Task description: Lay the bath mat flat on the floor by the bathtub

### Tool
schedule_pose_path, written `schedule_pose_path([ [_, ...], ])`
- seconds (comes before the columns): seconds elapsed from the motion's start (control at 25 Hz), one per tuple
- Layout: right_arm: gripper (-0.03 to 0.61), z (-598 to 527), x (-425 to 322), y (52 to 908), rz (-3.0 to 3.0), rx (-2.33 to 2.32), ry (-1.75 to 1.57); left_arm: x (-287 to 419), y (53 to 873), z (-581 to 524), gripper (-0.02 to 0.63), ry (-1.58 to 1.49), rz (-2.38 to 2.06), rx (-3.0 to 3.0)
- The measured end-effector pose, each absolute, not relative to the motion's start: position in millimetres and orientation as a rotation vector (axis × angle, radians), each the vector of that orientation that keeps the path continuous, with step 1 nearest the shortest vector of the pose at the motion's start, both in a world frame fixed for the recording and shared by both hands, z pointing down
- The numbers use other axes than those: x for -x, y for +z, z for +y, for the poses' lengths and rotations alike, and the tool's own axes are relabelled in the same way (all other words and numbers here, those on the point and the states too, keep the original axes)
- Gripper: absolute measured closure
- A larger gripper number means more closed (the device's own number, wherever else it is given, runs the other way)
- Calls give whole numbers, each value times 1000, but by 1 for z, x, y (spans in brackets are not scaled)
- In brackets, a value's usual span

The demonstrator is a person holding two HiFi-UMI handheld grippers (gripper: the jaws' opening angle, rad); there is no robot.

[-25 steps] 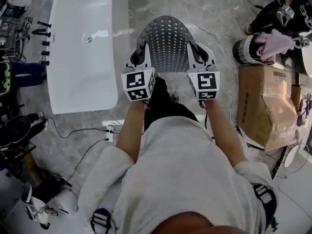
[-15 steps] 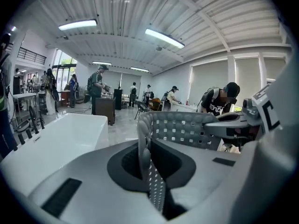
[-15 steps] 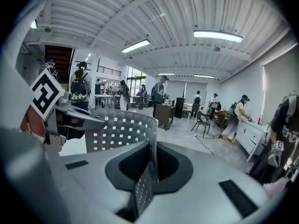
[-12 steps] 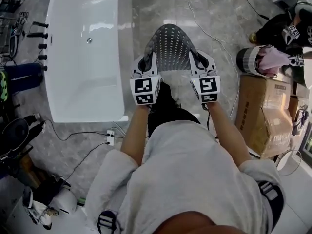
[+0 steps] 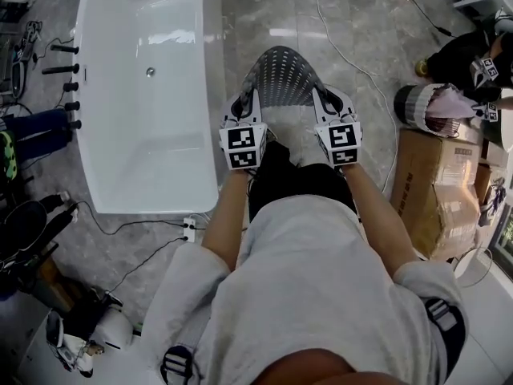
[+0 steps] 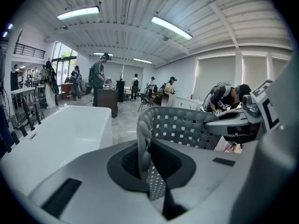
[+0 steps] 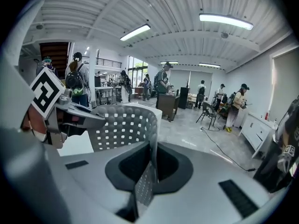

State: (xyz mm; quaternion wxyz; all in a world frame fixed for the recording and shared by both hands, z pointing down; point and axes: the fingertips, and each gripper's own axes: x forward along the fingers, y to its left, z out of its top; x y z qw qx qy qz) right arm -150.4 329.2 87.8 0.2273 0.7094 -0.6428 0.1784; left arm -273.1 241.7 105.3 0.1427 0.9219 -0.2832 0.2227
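While the person is standing on the grey marbled floor (image 5: 361,22) beside the one white bathtub (image 5: 160,159), both hands are reaching forward and each is carrying one gripper, two in all. The left gripper (image 5: 239,104) is pinching the near left edge of the single grey perforated bath mat (image 5: 280,74), and the right gripper (image 5: 330,103) is pinching its near right edge. In the left gripper view the jaws of the left gripper (image 6: 153,174) are closing tight on a fold of the bath mat (image 6: 187,127), with the bathtub (image 6: 56,134) lying to the left. In the right gripper view the right gripper (image 7: 145,171) is clamping the bath mat (image 7: 124,127) in the same way. The mat is arching up and away between the two grippers, not lying flat, and is hanging over the floor just right of the tub. Five black fittings (image 5: 70,87) are standing in a row along the tub's far side. One large cardboard box (image 5: 441,191) is sitting to the right, and one white power strip (image 5: 189,229) is lying near the tub's near end.
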Motion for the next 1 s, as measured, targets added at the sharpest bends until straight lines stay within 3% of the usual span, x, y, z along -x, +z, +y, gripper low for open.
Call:
schedule_pose_path([
  [0.48,555,314,140,188,-1752,-1851,608,264,202,204,584,783,-764,-2621],
  [1.0,555,316,184,317,-1780,-1693,822,293,330,184,584,963,-833,-2503],
])
